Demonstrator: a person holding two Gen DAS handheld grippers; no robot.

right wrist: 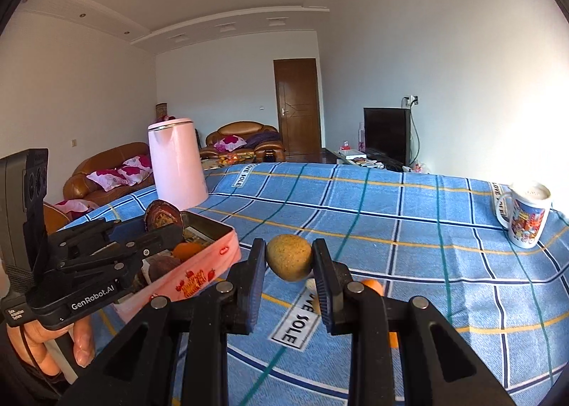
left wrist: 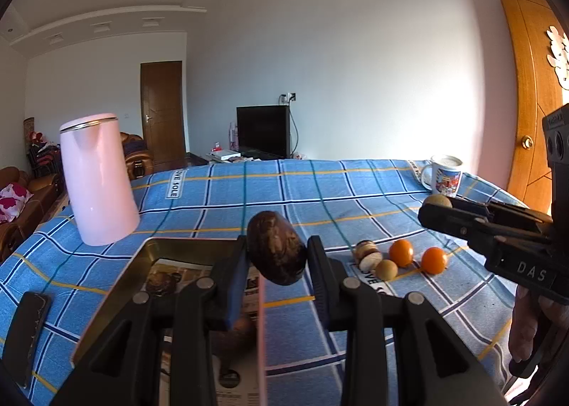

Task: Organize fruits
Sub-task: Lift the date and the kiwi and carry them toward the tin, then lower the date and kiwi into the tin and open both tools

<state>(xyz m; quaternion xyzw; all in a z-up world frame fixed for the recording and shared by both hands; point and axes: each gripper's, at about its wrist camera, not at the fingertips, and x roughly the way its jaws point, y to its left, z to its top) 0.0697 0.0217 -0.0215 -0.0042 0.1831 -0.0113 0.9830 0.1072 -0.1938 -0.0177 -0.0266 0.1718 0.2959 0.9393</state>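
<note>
Two fruits clamped: dark brown fruit point(left wrist: 276, 252) between left gripper point(left wrist: 277, 263) fingers, tan fruit point(right wrist: 290, 256) between right gripper point(right wrist: 288, 260) fingers, tin point(right wrist: 209, 260) left of them

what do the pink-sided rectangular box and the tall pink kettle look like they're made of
The pink-sided rectangular box looks like thin printed tin: its inner walls are gold-toned and reflective, and its rim is narrow. The tall pink kettle has a smooth, glossy pink shell with a soft highlight and a bright metallic rim; coated metal or plastic, the look leaves it open.
</note>
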